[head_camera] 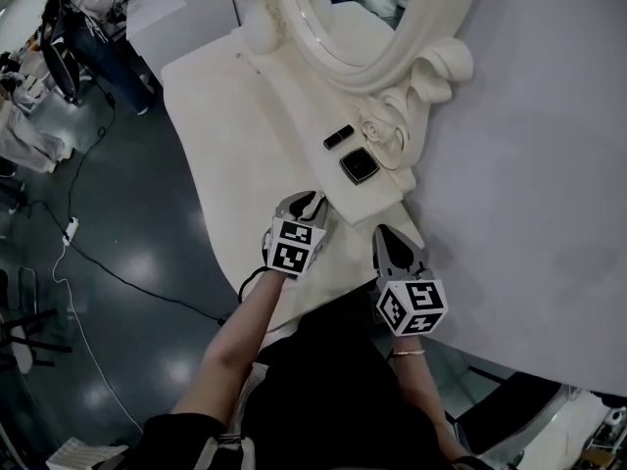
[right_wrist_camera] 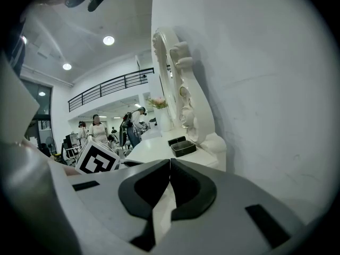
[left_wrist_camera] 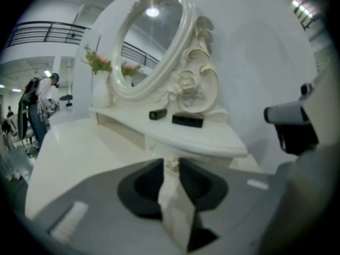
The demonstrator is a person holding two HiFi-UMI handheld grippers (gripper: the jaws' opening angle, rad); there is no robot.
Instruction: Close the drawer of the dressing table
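left tongs (left_wrist_camera: 171,163) are almost closed, their tips pinching the small shiny knob (left_wrist_camera: 171,167) of the drawer (left_wrist_camera: 158,151). this sits low in the middle of the left gripper view, under the raised edge of the table (head_camera: 245,145). right tongs (right_wrist_camera: 170,161) are closed on nothing, just right of them in the head view. i cannot tell how far out the drawer stands. with the knob gripped, the closing push looks unfinished.

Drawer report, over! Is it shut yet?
Left gripper clamped on drawer knob. Right gripper shut, empty. How far out: can't tell. Nothing seen in the way.
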